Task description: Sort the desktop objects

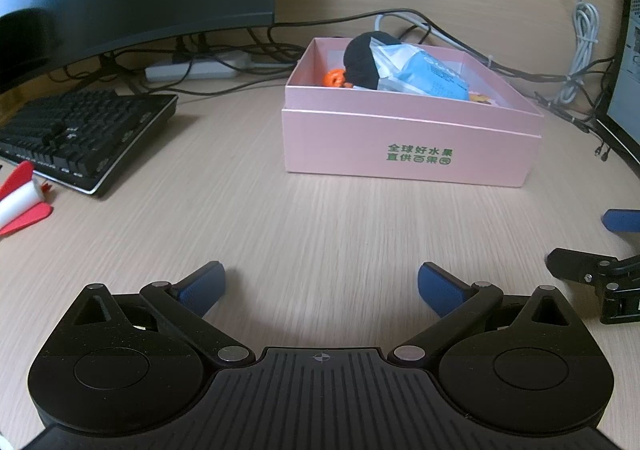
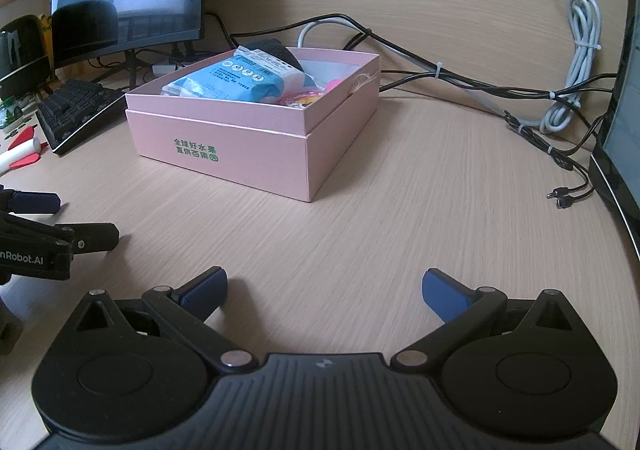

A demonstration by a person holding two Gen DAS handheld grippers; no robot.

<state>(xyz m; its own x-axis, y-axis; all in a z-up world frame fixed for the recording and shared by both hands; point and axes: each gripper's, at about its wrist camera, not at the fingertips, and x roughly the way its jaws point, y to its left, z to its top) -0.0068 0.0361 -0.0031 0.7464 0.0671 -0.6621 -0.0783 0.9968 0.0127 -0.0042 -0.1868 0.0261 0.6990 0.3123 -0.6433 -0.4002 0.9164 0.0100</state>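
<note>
Both sets of jaws apart, empty. Red-and-white toy rocket (image 1: 22,196) far left beside keyboard (image 1: 86,130), nearer left gripper (image 1: 321,288); pink box (image 1: 408,138) ahead.

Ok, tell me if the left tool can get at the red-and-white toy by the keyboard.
Probably yes: the left tool is open and empty, and bare desk lies between it and the toy.

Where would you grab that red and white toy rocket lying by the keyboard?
Probably around the white body of the toy rocket, coming from above with the left gripper, which is open and on that side. It lies flat on the desk; its red fins stick out sideways, so the round middle looks like the only even grip.
</note>
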